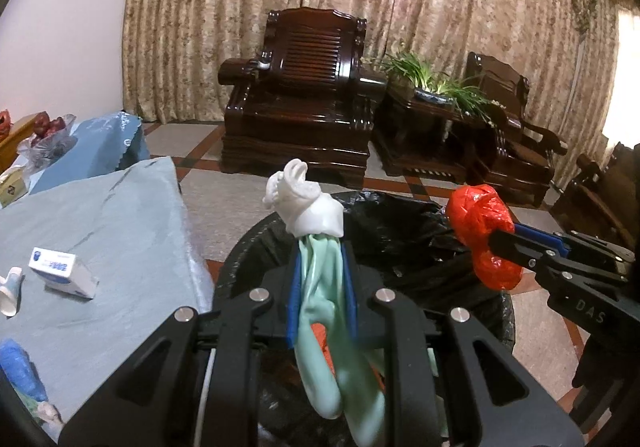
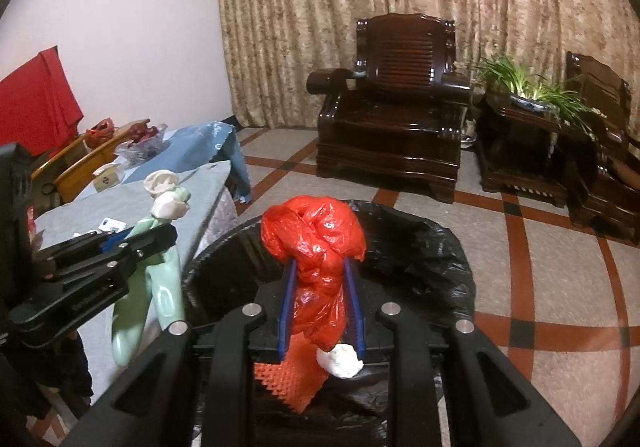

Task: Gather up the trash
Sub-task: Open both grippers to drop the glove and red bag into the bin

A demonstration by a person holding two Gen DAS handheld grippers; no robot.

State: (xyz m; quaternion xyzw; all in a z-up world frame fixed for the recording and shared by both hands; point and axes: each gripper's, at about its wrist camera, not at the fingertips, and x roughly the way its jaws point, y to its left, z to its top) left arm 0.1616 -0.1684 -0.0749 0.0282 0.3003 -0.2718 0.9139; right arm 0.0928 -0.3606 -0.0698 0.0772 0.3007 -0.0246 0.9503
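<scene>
My left gripper [image 1: 322, 253] is shut on a pale green rubber glove [image 1: 320, 327] with a white bunched end [image 1: 306, 207]; the glove hangs over the black-lined trash bin [image 1: 400, 207]. To the right, my right gripper [image 1: 494, 243] is shut on a crumpled red plastic bag [image 1: 478, 215]. In the right wrist view that gripper [image 2: 320, 267] pinches the red bag [image 2: 312, 231] above the bin [image 2: 424, 243]. An orange net [image 2: 288, 379] and a white wad [image 2: 340, 363] lie inside the bin. The left gripper [image 2: 170, 237] holds the glove [image 2: 168, 287] at the bin's left rim.
A table under a blue-grey cloth [image 1: 120, 223] stands left of the bin, with a small white-and-blue box [image 1: 64, 273], a white tube [image 1: 10, 293] and a blue item [image 1: 20, 371] on it. Dark wooden armchairs [image 1: 300, 107] and a potted plant [image 1: 436, 87] stand behind on the tiled floor.
</scene>
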